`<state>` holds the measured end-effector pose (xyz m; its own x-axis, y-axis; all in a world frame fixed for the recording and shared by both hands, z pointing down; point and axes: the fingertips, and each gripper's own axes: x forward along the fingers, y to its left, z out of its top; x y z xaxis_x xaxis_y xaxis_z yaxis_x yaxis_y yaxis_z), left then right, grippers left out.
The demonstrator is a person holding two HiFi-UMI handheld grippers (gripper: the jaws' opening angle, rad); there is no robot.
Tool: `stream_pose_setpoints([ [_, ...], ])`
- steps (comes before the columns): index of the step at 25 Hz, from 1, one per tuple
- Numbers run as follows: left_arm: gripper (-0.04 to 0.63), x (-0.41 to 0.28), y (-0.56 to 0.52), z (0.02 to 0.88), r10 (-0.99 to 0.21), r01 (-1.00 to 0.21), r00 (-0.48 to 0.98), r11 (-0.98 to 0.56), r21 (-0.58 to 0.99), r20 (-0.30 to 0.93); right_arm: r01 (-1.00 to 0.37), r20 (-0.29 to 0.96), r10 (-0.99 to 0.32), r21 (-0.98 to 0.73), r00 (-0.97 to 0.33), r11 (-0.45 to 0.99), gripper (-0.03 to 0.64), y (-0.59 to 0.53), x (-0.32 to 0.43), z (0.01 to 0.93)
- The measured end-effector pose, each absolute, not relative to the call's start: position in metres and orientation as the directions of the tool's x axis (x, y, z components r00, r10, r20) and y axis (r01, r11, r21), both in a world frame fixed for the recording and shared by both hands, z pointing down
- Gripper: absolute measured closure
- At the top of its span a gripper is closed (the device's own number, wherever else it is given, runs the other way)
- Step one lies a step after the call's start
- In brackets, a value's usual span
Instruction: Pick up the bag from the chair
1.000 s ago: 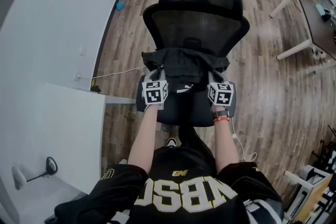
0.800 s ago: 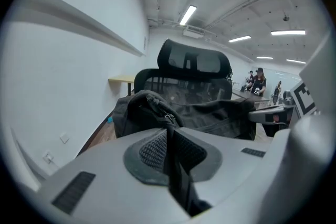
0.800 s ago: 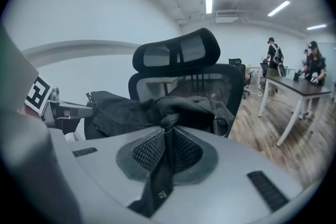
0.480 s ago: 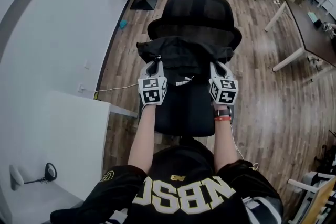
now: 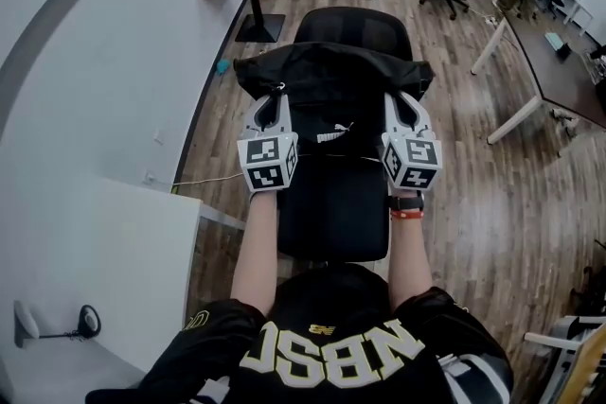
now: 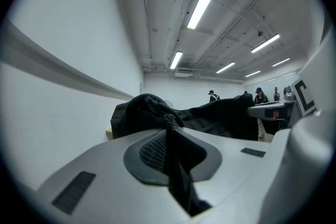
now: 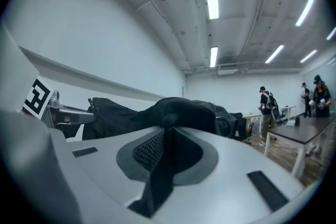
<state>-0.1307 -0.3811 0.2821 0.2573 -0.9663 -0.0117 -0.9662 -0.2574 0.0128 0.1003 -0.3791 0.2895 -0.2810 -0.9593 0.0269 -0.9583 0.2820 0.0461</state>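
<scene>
We have both claws shut on the black bag [image 5: 331,76], one at each end of its top edge. The left claw [image 5: 280,96] has its jaws pressed together on a fold of black fabric. In the left gripper view the pinched cloth runs down the seam of the left claw [image 6: 168,131], and the bag [image 6: 210,113] bulks up just beyond its tips and off to its right. The right claw [image 5: 394,101] grips likewise: in the right gripper view the fabric is caught in the right claw [image 7: 167,136], and the bag [image 7: 178,107] rises just ahead and stretches away to its left.

From the head view the bag hangs spread between the two claws, in front of the backrest of the black chair [image 5: 331,213]. The seat lies bare beneath and behind the claws. We cannot tell whether the bag's underside touches the chair.
</scene>
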Motion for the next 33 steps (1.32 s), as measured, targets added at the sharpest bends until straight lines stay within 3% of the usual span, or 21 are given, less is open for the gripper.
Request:
stream_pose_setpoints([
  [12, 0.560, -0.125, -0.375, 0.210, -0.948, -0.964, 0.266, -0.263, -0.039, -0.174, -0.964, -0.100, -0.962, 0.104, -0.256, 0.246, 0.572, -0.370, 0.102, 0.223],
  [26, 0.558, -0.117, -0.365, 0.218, -0.938, -0.954, 0.296, -0.298, -0.016, -0.178, -0.959, -0.075, -0.958, 0.087, -0.278, 0.271, 0.571, -0.354, 0.104, 0.237],
  [33, 0.558, -0.135, -0.367, 0.235, -0.934, -0.950, 0.308, -0.311, -0.012, -0.179, -0.914, -0.001, -0.928, 0.169, -0.373, 0.368, 0.571, -0.362, 0.080, 0.257],
])
